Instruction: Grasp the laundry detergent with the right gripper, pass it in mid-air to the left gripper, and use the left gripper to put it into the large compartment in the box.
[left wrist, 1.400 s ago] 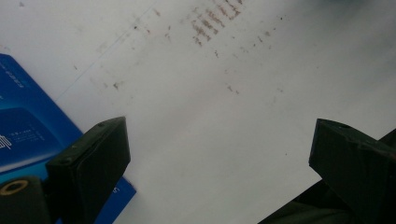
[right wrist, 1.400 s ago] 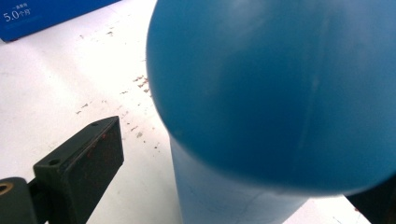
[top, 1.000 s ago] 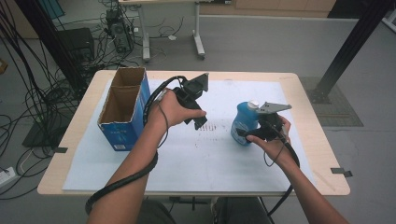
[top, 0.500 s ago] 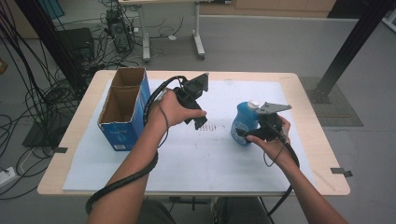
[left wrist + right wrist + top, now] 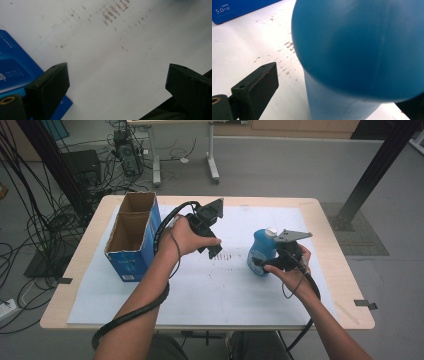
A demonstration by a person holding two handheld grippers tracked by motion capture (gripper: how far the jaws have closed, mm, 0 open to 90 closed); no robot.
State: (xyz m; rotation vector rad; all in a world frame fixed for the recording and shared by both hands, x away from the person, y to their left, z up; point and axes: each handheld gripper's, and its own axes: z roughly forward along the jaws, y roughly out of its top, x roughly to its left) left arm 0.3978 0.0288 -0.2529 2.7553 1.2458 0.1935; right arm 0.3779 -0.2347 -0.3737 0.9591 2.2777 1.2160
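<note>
While the left gripper [image 5: 212, 237] hangs wide open over the mat [image 5: 210, 290], the right gripper's [image 5: 265, 262] grip on one blue bottle [image 5: 261, 251] stays unclear; one box [image 5: 131, 236] stands left.

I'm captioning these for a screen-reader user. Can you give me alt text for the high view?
A person at a white-covered table holds a gripper in each hand: the right gripper is at a blue bottle, and the left gripper hangs over the bare middle. An open blue box stands at the left.
</note>
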